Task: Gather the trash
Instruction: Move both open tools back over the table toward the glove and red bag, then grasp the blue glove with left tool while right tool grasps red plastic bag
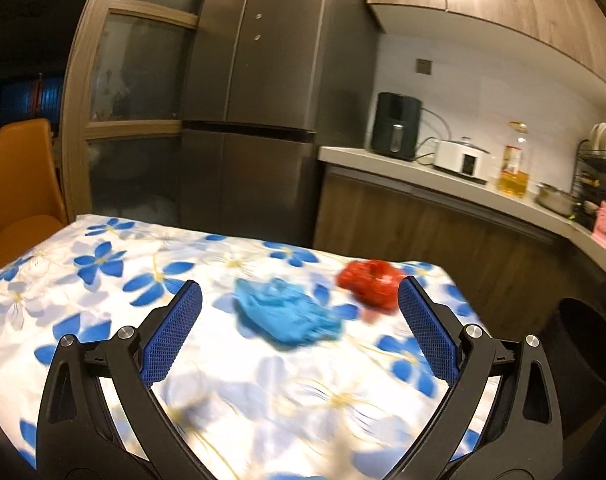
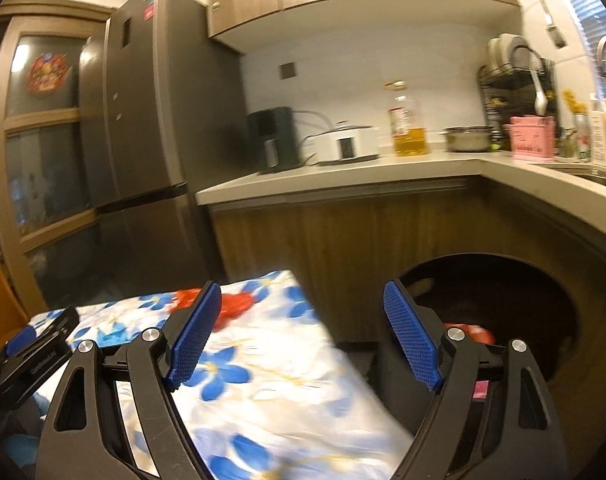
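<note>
A crumpled blue wad (image 1: 289,314) and a crumpled red wad (image 1: 371,282) lie on the flower-print tablecloth (image 1: 103,280). My left gripper (image 1: 299,292) hangs open above the cloth, the blue wad a little ahead between its fingers and untouched. My right gripper (image 2: 303,304) is open and empty over the table's right edge. Past its left finger the red wad (image 2: 235,306) shows on the cloth. A black trash bin (image 2: 499,300) stands on the floor to the right of the table, with red trash (image 2: 477,332) inside. The left gripper's body (image 2: 35,356) shows at the far left.
A tall grey fridge (image 1: 247,100) stands behind the table and an orange chair (image 1: 19,188) at its left. The counter (image 2: 343,184) holds an air fryer, a white cooker, an oil bottle, a pot, a pink box and a dish rack. The bin's rim (image 1: 583,344) is at the right.
</note>
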A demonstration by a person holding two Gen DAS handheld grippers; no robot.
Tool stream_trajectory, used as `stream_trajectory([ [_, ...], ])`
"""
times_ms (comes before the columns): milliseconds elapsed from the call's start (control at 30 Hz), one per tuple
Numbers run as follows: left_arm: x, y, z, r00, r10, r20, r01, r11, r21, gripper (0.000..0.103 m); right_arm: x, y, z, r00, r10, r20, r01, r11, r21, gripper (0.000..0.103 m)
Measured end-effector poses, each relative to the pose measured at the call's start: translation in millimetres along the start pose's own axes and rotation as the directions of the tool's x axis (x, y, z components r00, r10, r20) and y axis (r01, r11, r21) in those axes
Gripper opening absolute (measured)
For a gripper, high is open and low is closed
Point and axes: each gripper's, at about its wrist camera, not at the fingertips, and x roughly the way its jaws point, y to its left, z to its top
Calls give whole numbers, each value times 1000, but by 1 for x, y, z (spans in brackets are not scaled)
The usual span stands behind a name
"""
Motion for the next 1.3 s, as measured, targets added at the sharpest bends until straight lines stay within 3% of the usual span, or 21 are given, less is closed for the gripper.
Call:
stream_trajectory([
  [200,48,13,-5,998,60,-32,-59,998,35,97,38,38,-2,999,45,-27,-46,999,-20,81],
  [367,83,18,-9,989,29,-142,-28,1000,8,95,76,65,-3,996,68,-52,-70,997,-28,81],
  [433,94,19,-12,983,22,-182,-22,1000,3,89,87,74,-6,996,72,-61,-73,997,-31,81],
  [667,125,32,-27,941,-48,-334,27,997,-67,40,129,104,-20,992,76,-105,-82,995,-58,81],
  [800,126,41,-31,938,-85,-337,47,992,-120,14,145,112,-21,989,75,-126,-82,995,-52,76],
  [867,120,48,-30,945,-103,-312,55,986,-159,9,154,115,-22,988,69,-138,-76,996,-45,75],
  [1100,109,53,-25,960,-119,-254,69,978,-198,5,180,120,-31,972,56,-230,-69,996,-51,58],
  [1300,107,54,-23,963,-120,-242,71,977,-202,5,187,121,-37,961,66,-267,-84,995,-58,33],
])
